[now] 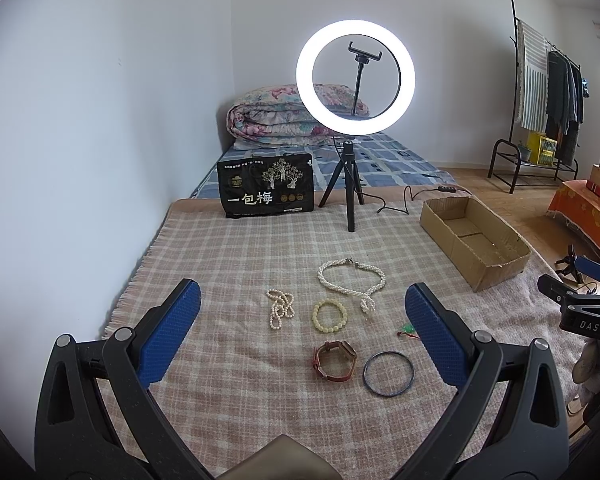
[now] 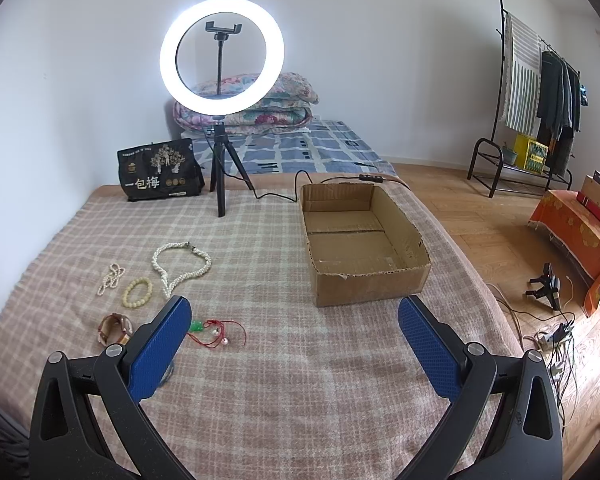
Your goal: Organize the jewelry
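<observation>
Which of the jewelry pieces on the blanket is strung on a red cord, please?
The green pendant piece: thin red cord, lying right of the watch; the others are bead strands or a plain bangle.

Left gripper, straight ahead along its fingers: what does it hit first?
Likely the yellow bead bracelet, roughly centred between the open left gripper fingers, with the twisted pearl necklace just beyond. The gripper's height above the blanket is unclear.

Both views look forward and slightly down from low over a checked blanket (image 1: 228,248), each framed by its own blue-padded fingers. The left wrist view sits to the left, with the jewelry just ahead and a box (image 1: 474,236) off to its right. The right wrist view sits further right, facing the box (image 2: 364,240), with the jewelry at its left. Both share the ring light (image 1: 355,77), the bedding and the clothes rack (image 2: 540,92).
</observation>
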Available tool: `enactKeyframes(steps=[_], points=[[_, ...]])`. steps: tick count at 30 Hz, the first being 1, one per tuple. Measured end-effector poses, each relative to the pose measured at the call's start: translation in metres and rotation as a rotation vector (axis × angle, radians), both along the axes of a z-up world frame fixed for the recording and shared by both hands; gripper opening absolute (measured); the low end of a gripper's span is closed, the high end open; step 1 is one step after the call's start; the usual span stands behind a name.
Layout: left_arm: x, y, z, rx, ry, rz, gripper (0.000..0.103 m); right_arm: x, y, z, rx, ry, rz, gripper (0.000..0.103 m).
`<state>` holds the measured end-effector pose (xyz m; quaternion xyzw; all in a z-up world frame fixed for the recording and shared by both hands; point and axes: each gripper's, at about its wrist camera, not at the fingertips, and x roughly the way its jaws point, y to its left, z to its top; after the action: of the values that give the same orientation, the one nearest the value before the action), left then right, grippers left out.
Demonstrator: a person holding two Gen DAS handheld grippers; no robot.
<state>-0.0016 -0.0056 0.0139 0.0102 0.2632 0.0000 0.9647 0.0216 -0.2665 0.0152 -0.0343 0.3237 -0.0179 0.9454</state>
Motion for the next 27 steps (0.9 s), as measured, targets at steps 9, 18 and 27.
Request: enactKeyframes(steps=[9,18,27], points=[[-0.0001,0.0002,0.0001,0.0,0.0,0.0,0.103,0.0001,-0.0002,-0.0002,0.001,0.0,0.001,0.102],[-0.0003,0.0004,-0.0007,-0.001,0.0,0.0,0.103,-0.0005,0.0,-0.0003,0.003,-0.003,0.006,0.102],[0.0013,-0.0007,-0.0047,0.004,0.003,0.006,0.103,0.0033,0.0069,-0.001,0.007,0.0,0.036,0.102]])
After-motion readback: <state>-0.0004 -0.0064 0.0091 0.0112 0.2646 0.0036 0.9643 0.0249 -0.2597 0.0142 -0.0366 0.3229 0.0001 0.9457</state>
